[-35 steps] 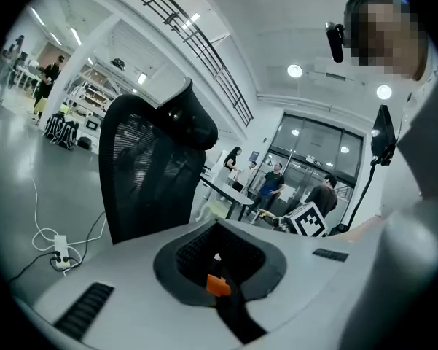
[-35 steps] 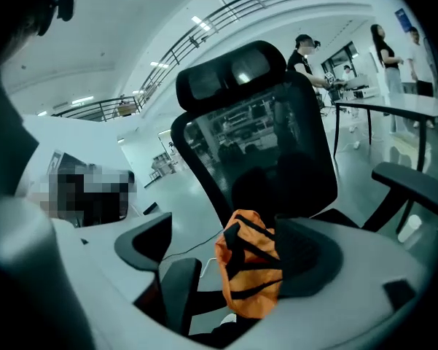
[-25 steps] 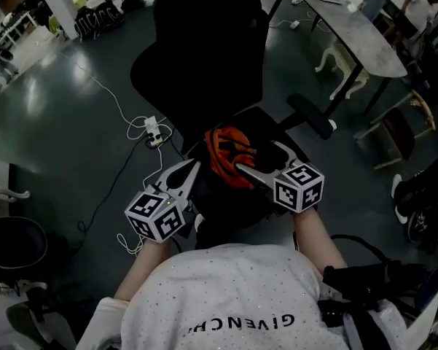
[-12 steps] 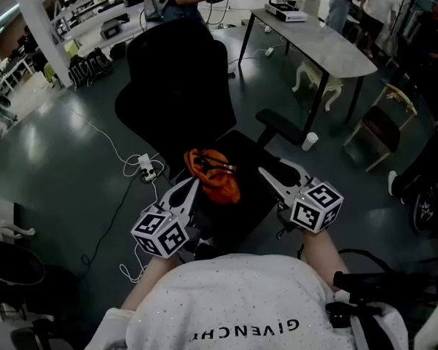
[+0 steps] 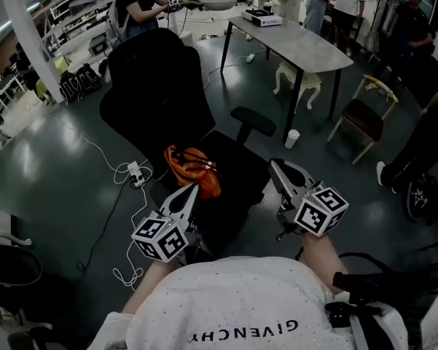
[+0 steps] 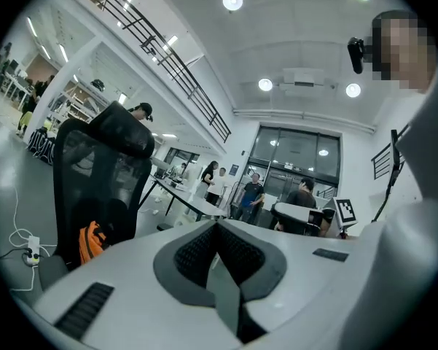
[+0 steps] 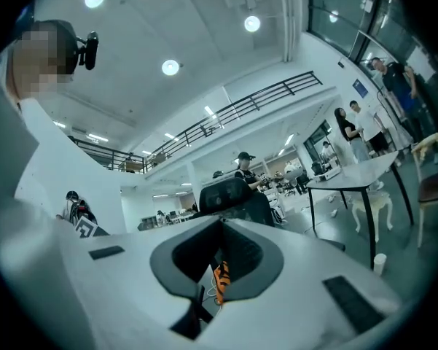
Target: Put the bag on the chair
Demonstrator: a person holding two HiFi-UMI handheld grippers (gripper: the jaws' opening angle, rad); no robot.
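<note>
Orange fabric bag (image 5: 192,170): lies on the seat of the black high-backed office chair (image 5: 157,86), toward the seat's left side, crumpled, its dark straps on top; neither gripper touches it.

Left gripper (image 5: 192,189): jaws pressed together, nothing between the pads; its own view shows the bag off to the left, apart from the tips. In the head view the tips overlap the bag's near edge, so the gap cannot be judged there.

Right gripper (image 5: 275,165): jaws have just been closing and now meet at the tips, with nothing pinched; it stands beside the seat's right front corner. Its own view shows only a thin orange sliver of the bag through the opening behind the pads; the rest is masked by the jaw bodies.

Concealment: the front of the seat is covered by both grippers and the person's white shirt (image 5: 233,297); the chair's base is not visible; one padded armrest (image 5: 253,120) shows on the right side. The head view is dim, and the seat's surface detail cannot be made out.

Surroundings: white power strip (image 5: 135,175) with cable on the dark floor, left of the chair; grey table (image 5: 291,42) behind; paper cup (image 5: 292,138) on the floor near its leg; people at the far edge, cut off by the frame.
</note>
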